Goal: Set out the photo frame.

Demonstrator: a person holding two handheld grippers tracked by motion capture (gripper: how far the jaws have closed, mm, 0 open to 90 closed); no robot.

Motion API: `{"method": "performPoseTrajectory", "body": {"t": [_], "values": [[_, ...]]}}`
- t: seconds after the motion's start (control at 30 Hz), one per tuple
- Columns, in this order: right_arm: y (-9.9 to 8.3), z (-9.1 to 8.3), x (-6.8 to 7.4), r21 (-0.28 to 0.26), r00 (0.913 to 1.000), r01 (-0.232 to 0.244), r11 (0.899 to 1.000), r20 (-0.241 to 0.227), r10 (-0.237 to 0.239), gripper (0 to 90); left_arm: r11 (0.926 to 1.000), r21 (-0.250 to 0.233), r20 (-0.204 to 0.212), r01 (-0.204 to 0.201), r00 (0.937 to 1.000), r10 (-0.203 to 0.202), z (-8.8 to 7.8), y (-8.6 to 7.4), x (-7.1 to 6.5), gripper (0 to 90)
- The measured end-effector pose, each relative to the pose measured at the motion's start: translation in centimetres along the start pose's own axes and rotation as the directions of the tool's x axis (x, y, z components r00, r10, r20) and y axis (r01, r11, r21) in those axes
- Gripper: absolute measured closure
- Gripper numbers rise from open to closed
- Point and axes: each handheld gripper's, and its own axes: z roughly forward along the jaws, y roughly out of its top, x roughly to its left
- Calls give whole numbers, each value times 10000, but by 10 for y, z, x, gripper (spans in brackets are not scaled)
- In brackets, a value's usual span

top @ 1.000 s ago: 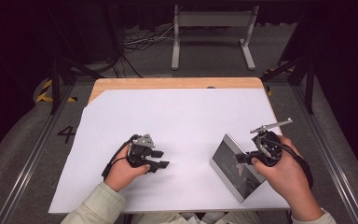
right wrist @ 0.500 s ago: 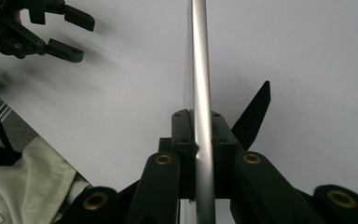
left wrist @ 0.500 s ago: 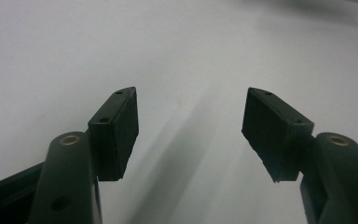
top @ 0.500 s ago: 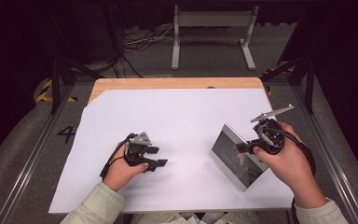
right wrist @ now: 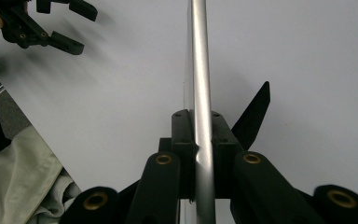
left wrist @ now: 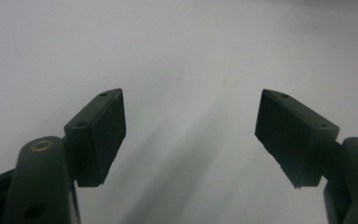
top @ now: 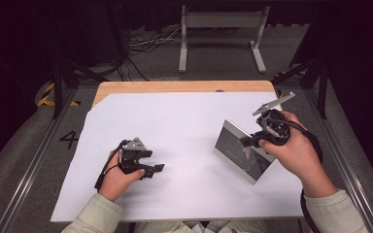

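Right gripper (top: 252,141) clamped on a silver picture frame (top: 240,153), pads pressed tight against both faces of its thin metal edge (right wrist: 200,93); frame standing tilted on the white sheet (top: 184,126) at the right side of the table, lower corner toward the person, dark stand (right wrist: 254,116) jutting out behind it in the right gripper view; hand wrapped round the gripper body just right of the frame.

Left gripper (top: 153,167) well apart from the frame, low over the sheet at the left, pointing toward the frame; fingers (left wrist: 100,135) spread fairly wide, just now opening, with bare white sheet between them and nothing held or touched; same spread fingers (right wrist: 67,44) seen far off at the upper left of the right gripper view, beside a pale green sleeve (right wrist: 18,182).

Wooden table edge (top: 175,86) showing beyond the sheet.
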Motion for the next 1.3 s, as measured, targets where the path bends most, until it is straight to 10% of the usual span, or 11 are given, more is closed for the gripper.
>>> {"method": "performPoseTrajectory", "body": {"t": [0.67, 1.3], "values": [[38, 20, -11, 267, 9691, 2377, 9710, -737, -2353, 837, 9982, -256, -766, 551, 9954, -569, -15, -19, 18, 223], [65, 34, -5, -19, 8627, 4803, 8771, -1794, -4728, 837, 9971, -317, -794, 688, 9943, -711, -10, -16, 22, 187]]}}
